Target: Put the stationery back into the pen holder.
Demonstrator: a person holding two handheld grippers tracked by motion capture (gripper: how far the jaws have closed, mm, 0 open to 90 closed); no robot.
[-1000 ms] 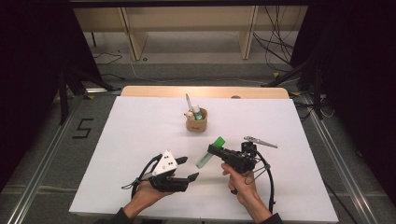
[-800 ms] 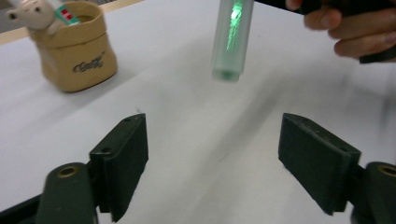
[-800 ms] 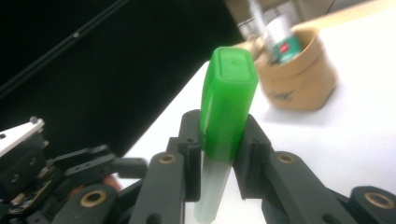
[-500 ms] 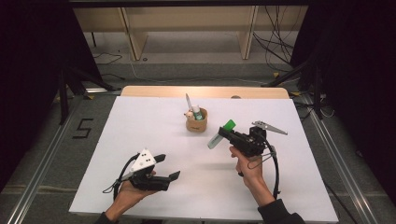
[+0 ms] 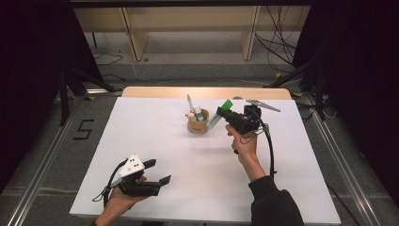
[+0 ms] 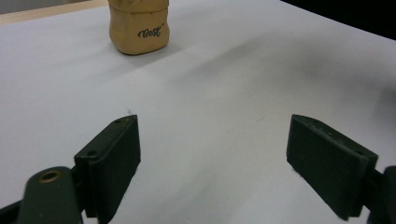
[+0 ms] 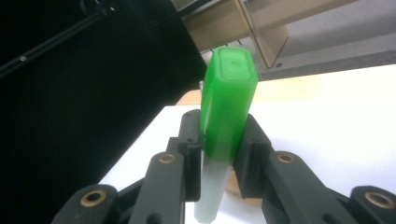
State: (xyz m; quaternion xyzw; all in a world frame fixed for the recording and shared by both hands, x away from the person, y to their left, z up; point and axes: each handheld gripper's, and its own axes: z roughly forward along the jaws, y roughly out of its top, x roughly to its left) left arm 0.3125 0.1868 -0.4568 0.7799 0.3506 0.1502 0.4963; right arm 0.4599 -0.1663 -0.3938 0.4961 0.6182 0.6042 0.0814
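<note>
Setting: a person works 2 hand-held grippers over a white table (image 5: pixel 155 136) with a pale wooden strip along its far edge, seen from the high view.

Right gripper: the right gripper (image 5: pixel 221 114) is raised above the table's far half, just right of the holder, held by the right hand (image 5: pixel 243 143) with a dark sleeve (image 5: pixel 275 205) behind it.

Right jaws: clamped on a green-capped marker (image 7: pixel 226 116); in the right gripper view the 2 black jaws press either side of the green cap, with the pale translucent body running down between them.

Marker: in the high view the marker (image 5: pixel 220 113) tilts, green end up and to the right, pale end pointing down toward the holder, apart from the table surface.

Holder: a tan cup-shaped holder (image 5: pixel 198 124) stands upright near the middle of the table's far half, with a few pens and a small figure poking from its top; the left gripper view shows dark script lettering on its side (image 6: pixel 139 29).

Left gripper: the left gripper (image 5: pixel 157 172) sits low at the table's near left corner in the left hand (image 5: pixel 120 200), well apart from the holder.

Left jaws: spread wide apart with nothing between them, bare white tabletop showing in the gap in the left gripper view.

Cable: a black cable (image 5: pixel 270 146) loops down from the right gripper beside the forearm.
</note>
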